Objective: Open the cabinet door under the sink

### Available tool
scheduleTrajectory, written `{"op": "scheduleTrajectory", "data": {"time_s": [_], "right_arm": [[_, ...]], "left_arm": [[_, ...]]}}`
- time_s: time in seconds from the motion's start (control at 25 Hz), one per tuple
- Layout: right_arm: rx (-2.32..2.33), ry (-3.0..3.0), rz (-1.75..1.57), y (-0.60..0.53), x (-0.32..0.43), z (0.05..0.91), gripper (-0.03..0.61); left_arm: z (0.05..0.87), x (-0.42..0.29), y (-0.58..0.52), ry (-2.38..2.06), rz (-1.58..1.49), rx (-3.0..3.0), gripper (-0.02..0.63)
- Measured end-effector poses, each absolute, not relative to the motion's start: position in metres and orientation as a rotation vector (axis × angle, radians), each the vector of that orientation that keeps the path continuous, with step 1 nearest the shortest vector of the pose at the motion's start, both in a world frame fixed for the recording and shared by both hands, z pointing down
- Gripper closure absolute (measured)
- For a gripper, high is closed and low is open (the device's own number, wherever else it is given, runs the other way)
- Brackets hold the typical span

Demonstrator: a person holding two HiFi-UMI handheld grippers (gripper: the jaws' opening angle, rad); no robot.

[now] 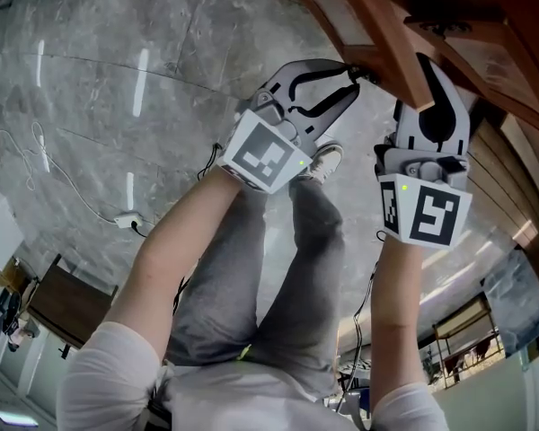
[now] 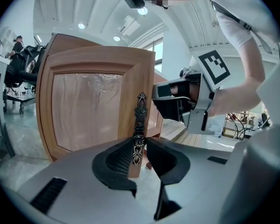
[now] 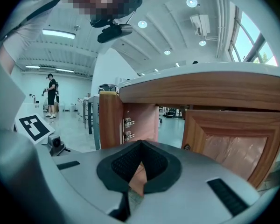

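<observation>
Here, the relation to watch is handle to left jaws. The handle (image 2: 140,115) is a narrow ornate metal strip on the free edge of the door (image 2: 88,111). Its long axis is vertical and rises straight out of the gap of the left gripper (image 2: 139,146). The jaws stand narrow, one on each side of the handle near its lower end, and appear closed on it. The door's wooden edge shows just behind, in the same gap. Your grip therefore crosses the handle at right angles.

In the left gripper view the door panel extends to the left of the handle. The hinge side thus lies left of the jaws, and the free edge is at them. The door is swung partly out. The right gripper view shows the open cabinet mouth (image 3: 141,120) with hinges (image 3: 127,125) on its left wall, and a second door (image 3: 235,143) shut to the right.

The right gripper (image 3: 140,143) has its jaws together at the tips and holds nothing. It hangs just beside the left gripper, on its right, and is not on the door.

Judgement: the left gripper is the working one. Any further opening should follow an arc about the hinge line, away from the cabinet mouth, with the jaws square to the handle. A straight pull risks sliding off the handle.
</observation>
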State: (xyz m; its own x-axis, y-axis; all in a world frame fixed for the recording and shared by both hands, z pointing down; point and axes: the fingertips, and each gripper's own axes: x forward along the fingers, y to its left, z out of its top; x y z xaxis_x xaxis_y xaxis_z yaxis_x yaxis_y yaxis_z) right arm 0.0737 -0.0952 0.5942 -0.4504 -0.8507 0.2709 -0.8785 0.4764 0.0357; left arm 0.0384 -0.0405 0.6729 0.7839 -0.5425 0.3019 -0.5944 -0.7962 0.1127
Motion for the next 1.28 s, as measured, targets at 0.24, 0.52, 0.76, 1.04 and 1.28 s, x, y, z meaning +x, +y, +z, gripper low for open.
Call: {"op": "scheduleTrajectory", "data": {"time_s": [0.24,0.52,0.76,1.04,1.28], "right_arm": [[1.478,-2.467,0.179,-0.085,0.065,0.591,0.548],[1.471,-2.462,0.161,-0.077,0.057,0.586,0.548],[1.386,-2.47,0.133,-0.06,0.035,0.582,0.548],[1.344,-2.507,0.157,-0.047,-0.01,0.574,0.548],[1.311,-2.532,0.182,-0.038,-0.038,0.564,0.548]], "left_arm": [[0.663,0.02,-0.025,-0.93,0.428,2.775,0.548],[0.656,0.002,-0.004,-1.038,0.435,2.732,0.597],[0.643,-0.011,0.003,-1.105,0.417,2.705,0.597],[0.626,-0.035,0.013,-1.169,0.414,2.65,0.597],[0.62,-0.062,0.029,-1.207,0.436,2.598,0.597]]}}
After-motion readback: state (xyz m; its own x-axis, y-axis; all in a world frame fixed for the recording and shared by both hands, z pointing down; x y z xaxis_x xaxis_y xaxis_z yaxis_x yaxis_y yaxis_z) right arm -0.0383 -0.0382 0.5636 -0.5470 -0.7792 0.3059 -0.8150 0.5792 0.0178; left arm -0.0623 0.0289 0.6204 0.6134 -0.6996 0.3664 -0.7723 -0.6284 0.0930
